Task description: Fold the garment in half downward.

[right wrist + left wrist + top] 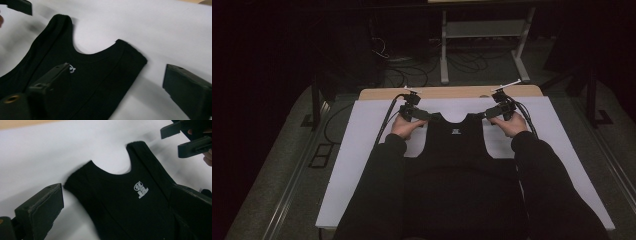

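Clearly we had the black tank top (pixel 454 150) flat on the white board (pixel 362 145), each gripper at a shoulder strap: left gripper (pixel 112 202) and right gripper (pixel 117 82) both gaped wide astride the straps, empty, ready to pinch them together.

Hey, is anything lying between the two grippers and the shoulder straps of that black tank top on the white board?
Nothing visible is. The left gripper and right gripper stand open over the tank top, one strap end between each pair of jaws.
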`<state>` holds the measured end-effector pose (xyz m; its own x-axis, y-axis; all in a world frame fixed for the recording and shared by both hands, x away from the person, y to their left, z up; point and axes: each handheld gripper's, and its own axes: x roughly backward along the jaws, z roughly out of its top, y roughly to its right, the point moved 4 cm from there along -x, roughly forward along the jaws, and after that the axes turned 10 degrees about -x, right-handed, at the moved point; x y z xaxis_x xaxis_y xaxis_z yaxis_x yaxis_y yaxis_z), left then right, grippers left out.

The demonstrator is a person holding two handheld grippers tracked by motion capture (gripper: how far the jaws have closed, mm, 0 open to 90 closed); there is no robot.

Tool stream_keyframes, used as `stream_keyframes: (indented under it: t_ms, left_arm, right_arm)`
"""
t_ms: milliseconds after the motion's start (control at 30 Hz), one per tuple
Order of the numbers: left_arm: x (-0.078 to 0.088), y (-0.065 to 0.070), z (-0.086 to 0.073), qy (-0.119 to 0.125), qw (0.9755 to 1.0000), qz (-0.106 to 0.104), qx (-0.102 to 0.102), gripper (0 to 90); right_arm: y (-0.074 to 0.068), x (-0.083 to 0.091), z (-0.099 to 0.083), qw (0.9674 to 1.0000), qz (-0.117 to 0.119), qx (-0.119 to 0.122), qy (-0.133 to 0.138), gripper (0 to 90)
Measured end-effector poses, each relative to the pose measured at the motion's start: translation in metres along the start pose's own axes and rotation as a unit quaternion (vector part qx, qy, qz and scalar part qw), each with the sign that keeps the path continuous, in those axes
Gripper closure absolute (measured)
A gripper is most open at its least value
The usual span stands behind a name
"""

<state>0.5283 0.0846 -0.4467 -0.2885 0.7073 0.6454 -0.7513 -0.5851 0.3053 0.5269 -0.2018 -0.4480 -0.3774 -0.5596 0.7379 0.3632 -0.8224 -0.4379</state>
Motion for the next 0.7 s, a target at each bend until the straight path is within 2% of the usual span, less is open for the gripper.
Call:
stream_keyframes:
  t_ms: [100, 200, 267, 300, 333, 367, 467, 567, 700]
  left_arm:
    - [-0.006, -0.002, -0.004, -0.006, 0.9999, 0.005, 0.011, 1.2]
    - [-0.011, -0.003, -0.009, -0.004, 0.9996, 0.016, 0.025, 6.7]
    - [-0.013, -0.005, -0.013, -0.015, 0.9986, 0.045, 0.023, 21.4]
    - [-0.013, -0.006, -0.015, -0.023, 0.9982, 0.049, 0.024, 24.2]
    - [-0.014, -0.007, -0.017, -0.024, 0.9979, 0.051, 0.032, 27.3]
    - [-0.015, -0.007, -0.018, -0.024, 0.9977, 0.055, 0.030, 29.3]
    - [-0.014, -0.009, -0.020, -0.007, 0.9974, 0.059, 0.041, 37.8]
    - [-0.013, -0.010, -0.021, -0.008, 0.9975, 0.059, 0.039, 42.4]
    - [-0.014, -0.011, -0.022, 0.000, 0.9969, 0.063, 0.047, 51.9]
  right_arm:
    - [-0.001, -0.006, -0.003, 1.0000, 0.006, -0.004, -0.006, 13.4]
    - [-0.003, -0.013, -0.005, 0.9999, -0.008, -0.001, -0.015, 18.6]
    - [-0.003, -0.016, -0.006, 0.9997, -0.020, -0.001, -0.016, 23.4]
    - [-0.003, -0.016, -0.007, 0.9996, -0.022, -0.005, -0.019, 26.9]
    - [-0.002, -0.017, -0.007, 0.9993, -0.029, -0.009, -0.020, 29.0]
    - [-0.001, -0.018, -0.008, 0.9992, -0.033, -0.012, -0.019, 29.2]
    - [0.001, -0.020, -0.008, 0.9989, -0.040, -0.018, -0.016, 33.7]
    - [0.002, -0.022, -0.009, 0.9985, -0.049, -0.022, -0.013, 38.5]
    - [0.003, -0.024, -0.009, 0.9982, -0.055, -0.023, -0.008, 48.1]
